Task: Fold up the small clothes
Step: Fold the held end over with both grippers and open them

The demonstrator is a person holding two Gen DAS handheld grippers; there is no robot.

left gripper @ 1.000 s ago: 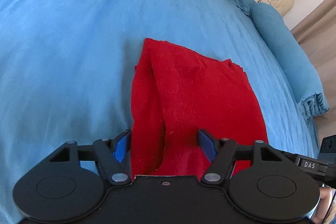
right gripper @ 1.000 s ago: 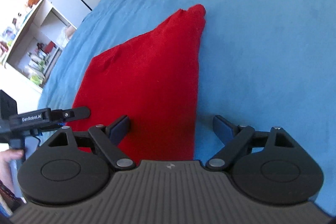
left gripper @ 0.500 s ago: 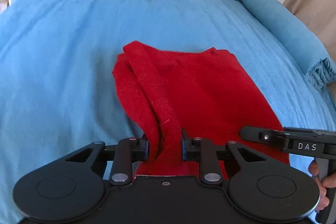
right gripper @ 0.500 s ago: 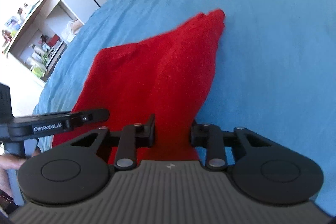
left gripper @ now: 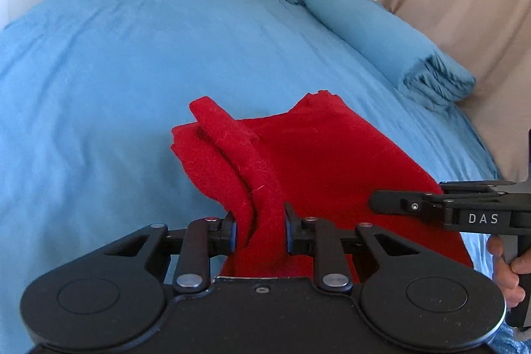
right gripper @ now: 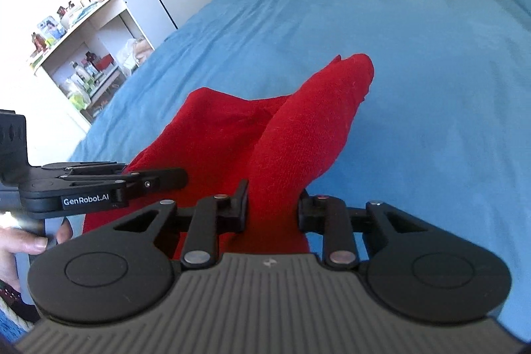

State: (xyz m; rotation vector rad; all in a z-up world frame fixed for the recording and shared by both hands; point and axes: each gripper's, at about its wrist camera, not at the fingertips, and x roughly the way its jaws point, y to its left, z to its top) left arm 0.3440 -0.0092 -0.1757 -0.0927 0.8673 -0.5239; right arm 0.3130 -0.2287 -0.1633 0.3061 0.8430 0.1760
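I hold the red garment [left gripper: 325, 161] by its near edge with both grippers, one at each near corner, because a fold needs both ends of that edge to travel together. My left gripper [left gripper: 260, 231] has its jaws pressed together on a bunched ridge of the knit at the left corner; my right gripper [right gripper: 273, 204] pinches a thick roll of the same cloth at the right corner. Each wrist view shows the other tool coming in from the side, so the two grips sit near each other along one hem.

The garment lies on the blue bedspread [left gripper: 99, 82], its far part resting flat while the near part rises in two humps up to my jaws. That is why the cloth looks ridged: the pinches gather it and lift it clear of the bed so it can swing over without dragging.

I judge the fold is only starting. The next move calls for carrying both corners forward evenly and laying them on the far edge. If one hand leads, the crease will run crooked, and this fuzzy knit may cling to the bedspread
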